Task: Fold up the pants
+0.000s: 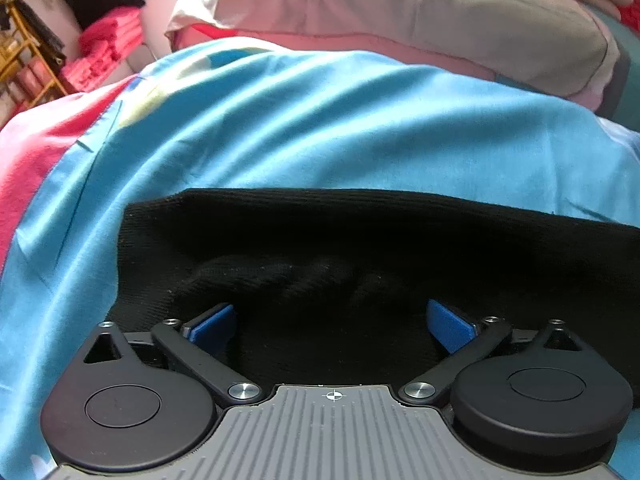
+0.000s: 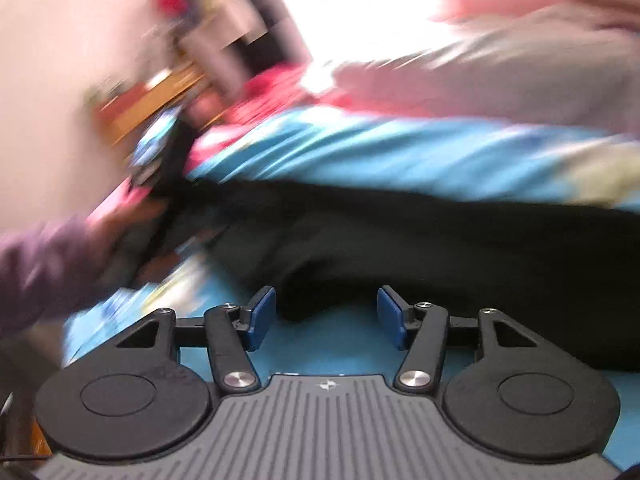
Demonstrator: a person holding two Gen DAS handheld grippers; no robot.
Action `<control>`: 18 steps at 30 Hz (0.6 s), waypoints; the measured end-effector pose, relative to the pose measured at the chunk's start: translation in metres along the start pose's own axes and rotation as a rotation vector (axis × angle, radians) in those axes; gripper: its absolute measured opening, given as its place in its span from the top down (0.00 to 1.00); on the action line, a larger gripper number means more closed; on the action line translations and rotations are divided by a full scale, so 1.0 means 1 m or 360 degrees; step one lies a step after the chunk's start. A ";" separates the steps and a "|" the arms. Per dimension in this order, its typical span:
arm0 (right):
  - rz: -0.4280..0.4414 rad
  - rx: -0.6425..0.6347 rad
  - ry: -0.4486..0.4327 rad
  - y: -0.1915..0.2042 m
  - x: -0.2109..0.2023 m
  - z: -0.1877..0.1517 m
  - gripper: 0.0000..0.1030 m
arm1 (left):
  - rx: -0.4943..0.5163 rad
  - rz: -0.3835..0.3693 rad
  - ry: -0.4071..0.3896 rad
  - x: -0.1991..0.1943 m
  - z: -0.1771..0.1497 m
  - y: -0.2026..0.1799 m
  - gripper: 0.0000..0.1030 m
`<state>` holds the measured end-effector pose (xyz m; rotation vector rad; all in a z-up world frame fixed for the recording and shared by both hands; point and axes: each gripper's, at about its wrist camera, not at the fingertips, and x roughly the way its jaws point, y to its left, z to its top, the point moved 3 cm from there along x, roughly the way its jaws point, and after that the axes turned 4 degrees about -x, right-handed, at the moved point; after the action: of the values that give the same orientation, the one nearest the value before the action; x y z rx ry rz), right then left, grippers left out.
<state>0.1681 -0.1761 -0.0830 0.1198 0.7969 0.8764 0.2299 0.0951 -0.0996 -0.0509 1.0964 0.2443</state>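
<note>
Black ribbed pants [image 1: 360,248] lie flat on a blue bedsheet [image 1: 280,128]. My left gripper [image 1: 331,322] is open, its blue pads [image 1: 450,326] spread wide just over the near part of the pants, holding nothing. In the blurred right wrist view the pants [image 2: 440,248] stretch across the sheet [image 2: 340,344]. My right gripper [image 2: 326,316] is open, its blue pads [image 2: 262,316] either side of a near edge of the black cloth, not closed on it.
A grey-beige pillow [image 1: 440,12] lies at the far side of the bed. Pink bedding [image 1: 28,168] borders the sheet on the left. A yellow rack [image 1: 24,52] and red folded cloth [image 1: 108,44] stand beyond. A purple-sleeved arm [image 2: 44,264] shows at left.
</note>
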 end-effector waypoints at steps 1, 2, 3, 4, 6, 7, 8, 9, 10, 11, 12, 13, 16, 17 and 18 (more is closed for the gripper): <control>0.0064 -0.0027 0.0023 0.007 0.020 -0.004 0.41 | -0.0038 -0.0025 0.0010 0.001 0.000 0.004 0.00; 0.0099 -0.0016 0.0034 0.006 0.037 -0.006 0.42 | -0.0074 -0.0048 0.0025 0.003 0.000 0.008 0.00; 0.0116 0.0019 0.0038 0.002 0.051 -0.006 0.43 | -0.0091 -0.0069 0.0027 0.004 0.000 0.011 0.00; 0.0131 0.0051 0.0025 -0.004 0.062 -0.002 0.44 | -0.0078 -0.0073 0.0017 0.003 -0.001 0.011 0.00; 0.0170 0.0116 -0.0098 -0.012 0.072 0.006 0.44 | -0.0054 -0.0066 -0.0009 0.003 -0.004 0.010 0.00; 0.0202 0.0187 -0.0166 -0.019 0.073 0.009 0.44 | -0.0056 -0.0066 -0.0017 0.003 -0.005 0.009 0.00; 0.0268 0.0330 -0.0261 -0.029 0.073 0.012 0.42 | -0.0060 -0.0067 -0.0024 0.002 -0.006 0.009 0.00; 0.0328 0.0450 -0.0290 -0.034 0.077 0.010 0.42 | -0.0060 -0.0068 -0.0034 0.002 -0.006 0.009 0.00; 0.0409 0.0511 -0.0243 -0.033 0.086 0.006 0.42 | -0.0057 -0.0069 -0.0041 0.001 -0.008 0.009 0.00; 0.0556 0.0486 -0.0085 -0.026 0.095 0.002 0.43 | -0.0056 -0.0072 -0.0045 0.001 -0.008 0.009 0.00; 0.0703 0.0406 0.0131 -0.016 0.104 -0.003 0.39 | -0.0053 -0.0077 -0.0045 0.001 -0.008 0.009 0.00; 0.0700 0.0300 0.0188 -0.012 0.102 -0.005 0.39 | -0.0043 -0.0082 -0.0039 0.001 -0.009 0.009 0.00; 0.0581 0.0221 0.0119 -0.027 0.086 0.006 0.41 | -0.0027 -0.0091 -0.0040 -0.001 -0.009 0.009 0.00; 0.0549 0.0301 0.0039 -0.038 0.082 0.012 0.42 | -0.0030 -0.0094 -0.0038 -0.001 -0.009 0.010 0.00; 0.0519 0.0341 -0.0038 -0.045 0.080 0.014 0.42 | -0.0030 -0.0091 -0.0041 -0.001 -0.010 0.009 0.00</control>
<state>0.2366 -0.1443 -0.1373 0.4582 0.8611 1.0920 0.2189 0.1024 -0.1020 -0.0956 1.0655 0.2034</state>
